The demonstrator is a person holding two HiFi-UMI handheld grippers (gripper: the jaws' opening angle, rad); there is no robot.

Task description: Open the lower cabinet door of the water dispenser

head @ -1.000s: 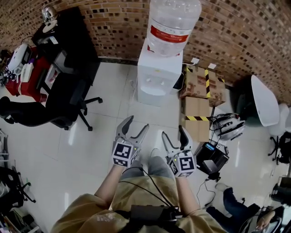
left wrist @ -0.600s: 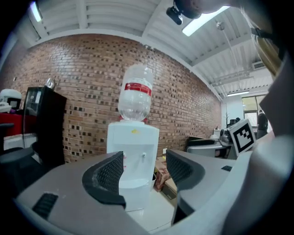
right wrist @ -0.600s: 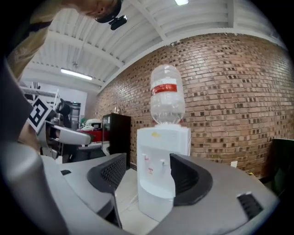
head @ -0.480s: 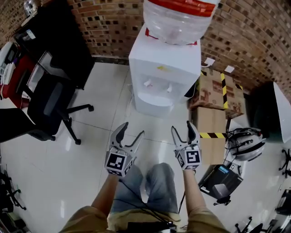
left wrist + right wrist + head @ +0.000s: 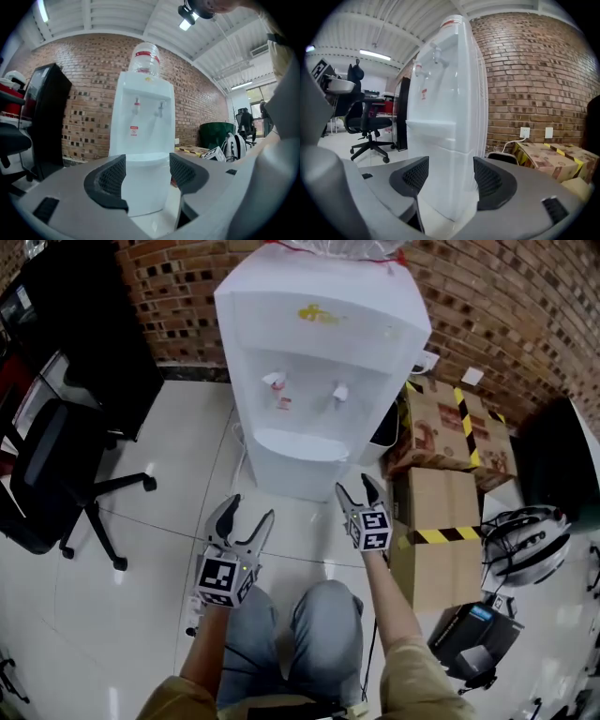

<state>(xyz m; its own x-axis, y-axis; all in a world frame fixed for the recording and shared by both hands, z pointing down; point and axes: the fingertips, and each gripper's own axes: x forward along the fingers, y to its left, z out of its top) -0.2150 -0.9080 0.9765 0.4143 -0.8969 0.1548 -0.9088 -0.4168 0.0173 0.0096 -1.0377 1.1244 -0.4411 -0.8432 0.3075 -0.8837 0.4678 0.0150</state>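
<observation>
The white water dispenser stands against the brick wall, two taps on its front and a bottle on top. Its lower cabinet is closed, and I cannot make out a handle. My left gripper hovers open over the floor, short of the cabinet front, which fills the gap between its pads. My right gripper is open too, close to the cabinet's right front corner, with nothing gripped between its pads. The person's knees show below both grippers.
A black office chair and a black cabinet stand to the left. Cardboard boxes with yellow-black tape sit right of the dispenser, with a white helmet and a black device beyond. A wall socket with a cord lies behind.
The head view has dropped low and closer to the dispenser. Both grippers came down and forward toward the cabinet, the right one further, up to its right corner.
</observation>
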